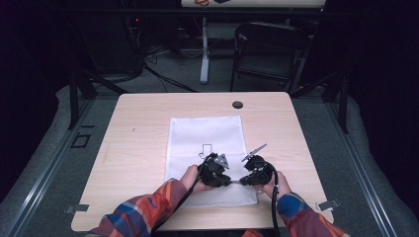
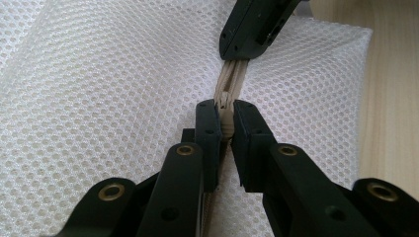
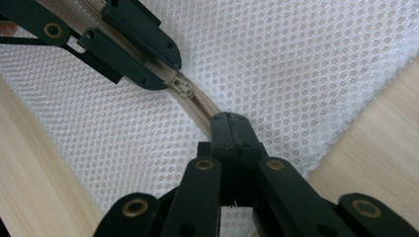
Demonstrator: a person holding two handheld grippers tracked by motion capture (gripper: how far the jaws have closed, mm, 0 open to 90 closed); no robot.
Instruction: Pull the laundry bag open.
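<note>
Left gripper view: left claw pinches the zipper slider; right claw is clamped on the zipper tape further right. Mesh bag lies mid-worktop, zipper at its near edge. Judged: grips set, zip travel remains.

The mesh bag under my hands was white netted cloth, its fine honeycomb holes giving it a rough, matt look. Its zipper was beige woven tape with teeth and a slider of the same dull beige, seemingly plastic. My left gripper and my right gripper were black plastic with a soft satin sheen, set with small brassy metal rivets. The table looked like pale wood-grain laminate, smooth and slightly glossy. My sleeves were soft plaid cloth.
</note>
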